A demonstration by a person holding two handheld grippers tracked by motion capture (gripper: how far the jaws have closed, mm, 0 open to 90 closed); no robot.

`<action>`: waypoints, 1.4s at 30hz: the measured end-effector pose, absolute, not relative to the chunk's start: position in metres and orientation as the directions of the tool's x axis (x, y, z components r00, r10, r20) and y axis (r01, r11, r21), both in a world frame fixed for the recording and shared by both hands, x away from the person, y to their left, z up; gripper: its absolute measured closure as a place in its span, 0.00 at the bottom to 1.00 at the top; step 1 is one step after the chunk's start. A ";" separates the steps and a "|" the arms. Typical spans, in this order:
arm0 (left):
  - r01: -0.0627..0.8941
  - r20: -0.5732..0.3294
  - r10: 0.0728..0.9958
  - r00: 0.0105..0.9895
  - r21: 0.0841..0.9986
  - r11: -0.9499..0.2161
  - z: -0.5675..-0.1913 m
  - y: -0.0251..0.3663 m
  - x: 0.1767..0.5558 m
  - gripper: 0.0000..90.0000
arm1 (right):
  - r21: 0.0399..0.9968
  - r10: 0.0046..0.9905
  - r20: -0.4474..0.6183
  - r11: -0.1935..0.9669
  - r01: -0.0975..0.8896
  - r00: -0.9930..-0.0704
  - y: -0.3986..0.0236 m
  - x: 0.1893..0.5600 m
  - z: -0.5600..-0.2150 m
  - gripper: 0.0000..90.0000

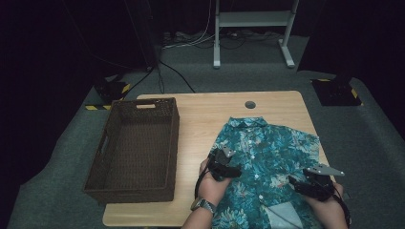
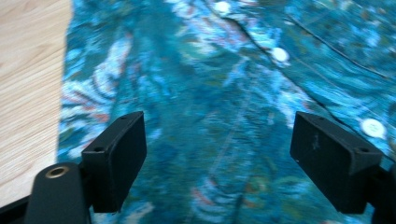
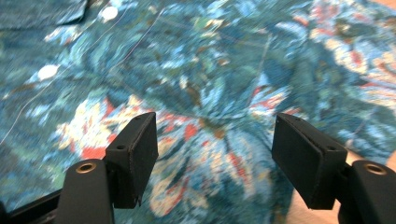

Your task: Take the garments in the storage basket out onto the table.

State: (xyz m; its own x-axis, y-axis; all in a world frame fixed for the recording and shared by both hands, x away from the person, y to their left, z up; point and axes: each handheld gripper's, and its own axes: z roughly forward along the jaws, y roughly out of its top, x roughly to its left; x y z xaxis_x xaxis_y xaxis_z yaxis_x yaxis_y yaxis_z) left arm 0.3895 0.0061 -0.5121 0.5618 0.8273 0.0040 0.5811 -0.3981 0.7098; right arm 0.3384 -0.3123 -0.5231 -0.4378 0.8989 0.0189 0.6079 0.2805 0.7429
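Shirt (image 1: 265, 162): teal floral print, buttoned up, lying spread face-up on the right half of the tabletop (image 1: 200, 114), collar away from the person, hem running off the near edge.
Weight: light by the look of it; one pinch should lift a corner.
Stiffness: soft and limp; it will sag and fold wherever it is not held, so two holds apart will keep it flat.
Surface: thin woven cloth, likely a little slick; take a fold of it rather than a single layer.
Fragile parts: white buttons (image 2: 280, 54) along the placket; keep the pads off them.
Where to hold: side seams or hem corners, one per hand.
Left tongs (image 1: 224, 168): spread, nothing between the pads, over the shirt's left edge by the bare wood.
Right tongs (image 1: 309, 185): spread, empty, over the print near the right hem.
Basket (image 1: 136, 148): brown wicker, empty, left of the shirt, apart from it.
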 end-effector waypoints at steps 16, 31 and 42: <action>0.585 0.025 0.800 0.599 0.669 -0.459 -0.521 -0.035 0.407 0.31 | 0.717 0.880 0.008 0.326 0.617 -0.474 -0.305 0.342 -0.534 0.37; 0.599 0.031 0.803 0.595 0.650 -0.468 -0.522 -0.048 0.419 0.75 | 0.724 0.881 -0.002 0.328 0.606 -0.474 -0.305 0.343 -0.535 0.38; 0.593 0.023 0.830 0.558 0.689 -0.417 -0.497 -0.013 0.413 0.98 | 0.728 0.884 -0.005 0.324 0.604 -0.468 -0.305 0.343 -0.535 0.39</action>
State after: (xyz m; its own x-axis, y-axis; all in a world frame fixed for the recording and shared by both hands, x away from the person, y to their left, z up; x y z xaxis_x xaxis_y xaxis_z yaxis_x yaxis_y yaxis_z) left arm 0.4135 -0.0127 -0.4965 0.5576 0.8298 0.0227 0.5927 -0.4172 0.6890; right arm 0.3425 -0.3052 -0.5352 -0.4679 0.8838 -0.0054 0.6041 0.3242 0.7280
